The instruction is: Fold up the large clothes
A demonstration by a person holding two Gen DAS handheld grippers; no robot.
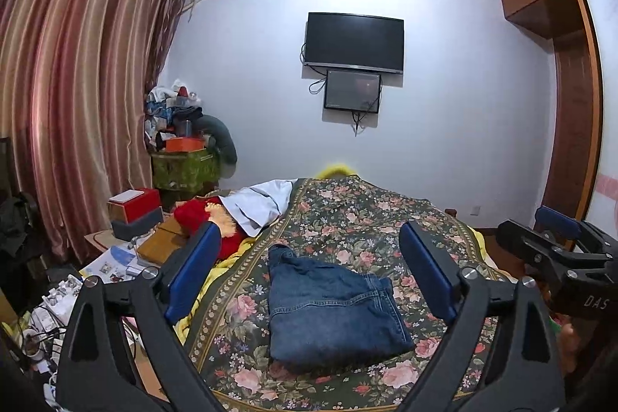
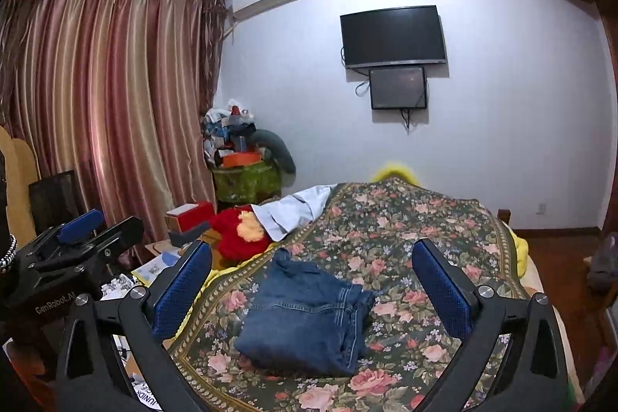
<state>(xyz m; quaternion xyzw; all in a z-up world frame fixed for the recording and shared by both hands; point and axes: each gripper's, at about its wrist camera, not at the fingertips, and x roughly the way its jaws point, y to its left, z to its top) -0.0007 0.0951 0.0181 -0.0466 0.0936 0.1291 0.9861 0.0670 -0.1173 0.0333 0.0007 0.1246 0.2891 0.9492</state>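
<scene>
Clutter at the lower left of both views is too jumbled to sort out. Folded jeans [image 1: 332,304] lie mid-frame on the bed [image 1: 386,219], floral cover bare all round. Left tool [image 1: 309,277] and right tool [image 2: 313,288] gape wide, holding nothing. "GenRobot.AI" reads on the left tool's body, "DAS" on the right's.

Dark TV [image 1: 354,40] on wall above smaller screen [image 1: 352,90]; striped curtains [image 1: 77,95] left; floral bedspread [image 1: 370,219].
</scene>
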